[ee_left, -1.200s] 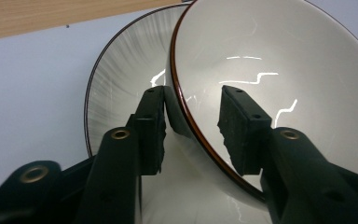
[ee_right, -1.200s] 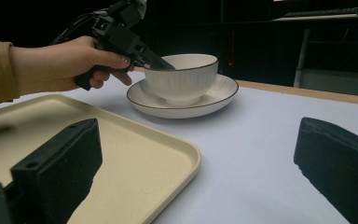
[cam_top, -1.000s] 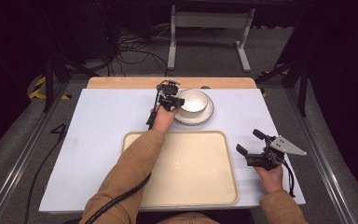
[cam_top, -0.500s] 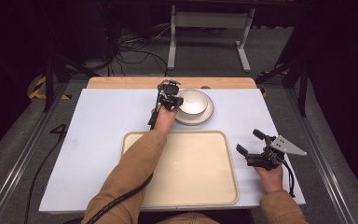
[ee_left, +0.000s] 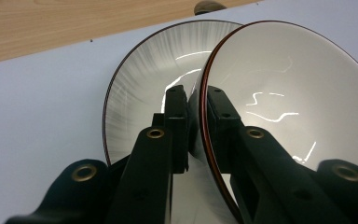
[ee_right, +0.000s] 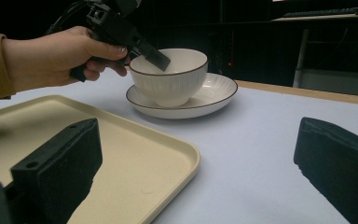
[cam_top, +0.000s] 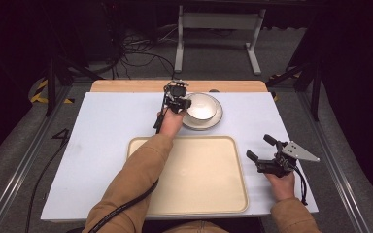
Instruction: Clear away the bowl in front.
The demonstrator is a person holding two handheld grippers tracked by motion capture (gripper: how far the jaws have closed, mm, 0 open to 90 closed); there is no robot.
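Jaws of the left gripper (cam_top: 182,103) are clamped on the rim of the white bowl (cam_top: 202,105) sitting on its saucer (cam_top: 214,120), unlabelled, while the right gripper (cam_top: 262,148) rests released beside the cream tray (cam_top: 194,194).

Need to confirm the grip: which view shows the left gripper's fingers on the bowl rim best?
Left gripper view: its fingers clamp the bowl rim, one inside, one outside. Right gripper view shows one finger inside the bowl; high view shows it small.

Cream tray (cam_top: 194,194) on pale blue mat (cam_top: 97,145); wooden table edge (cam_top: 126,86) beyond.
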